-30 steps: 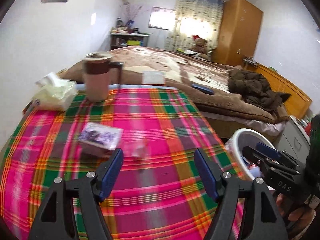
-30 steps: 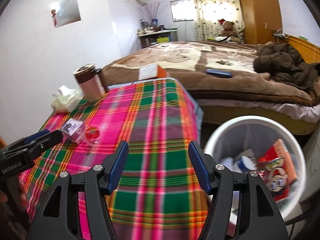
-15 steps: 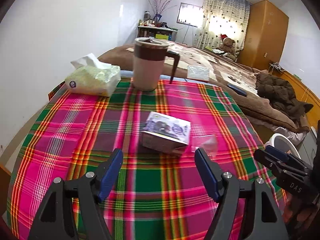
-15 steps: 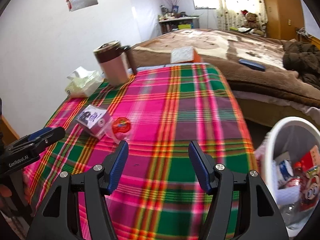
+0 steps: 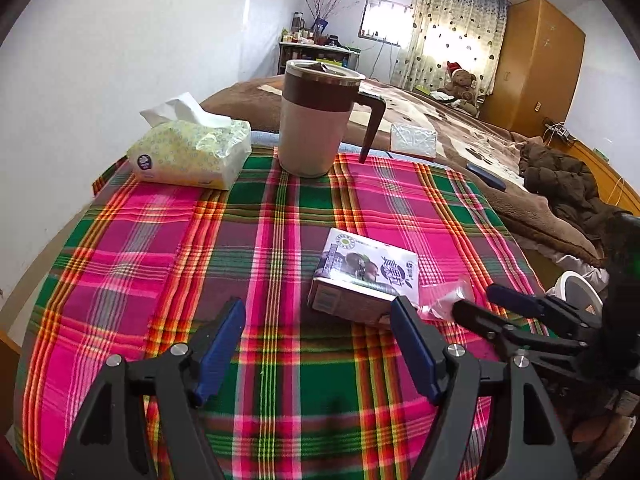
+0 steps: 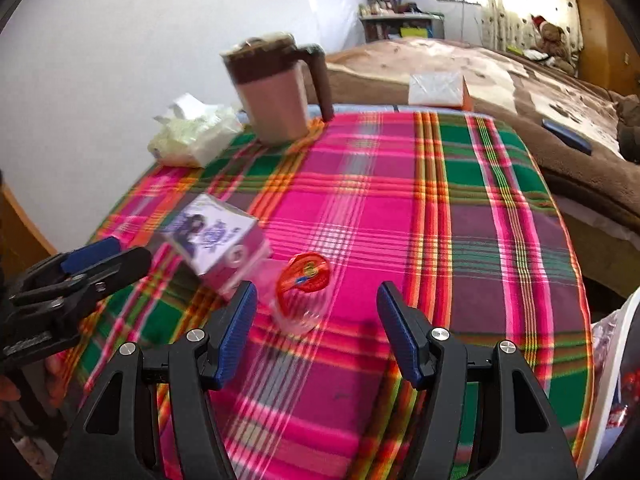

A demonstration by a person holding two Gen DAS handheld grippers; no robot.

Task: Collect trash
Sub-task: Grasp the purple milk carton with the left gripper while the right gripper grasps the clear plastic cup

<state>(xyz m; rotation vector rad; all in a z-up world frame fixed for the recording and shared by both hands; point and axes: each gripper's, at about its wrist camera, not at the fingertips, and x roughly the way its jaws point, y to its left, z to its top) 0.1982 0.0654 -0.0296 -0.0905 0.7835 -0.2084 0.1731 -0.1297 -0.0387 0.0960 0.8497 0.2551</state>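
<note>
A small white and purple drink carton lies on the plaid tablecloth. Beside it lies a clear plastic cup with a red lid, seen as a clear crumpled shape in the left wrist view. My left gripper is open just short of the carton, which sits off its right finger. My right gripper is open, with the cup lying ahead between its fingers, untouched. Each gripper shows in the other's view: the right gripper by the cup, the left gripper by the carton.
A brown and beige lidded mug and a tissue pack stand at the table's far side. The white trash bin sits below the table's right edge. Behind is a bed with a white packet and a dark jacket.
Both grippers swung away from the bin toward the table and sank lower. The carton and cup now lie close in front of the fingers. The jaws stand as wide as before.
</note>
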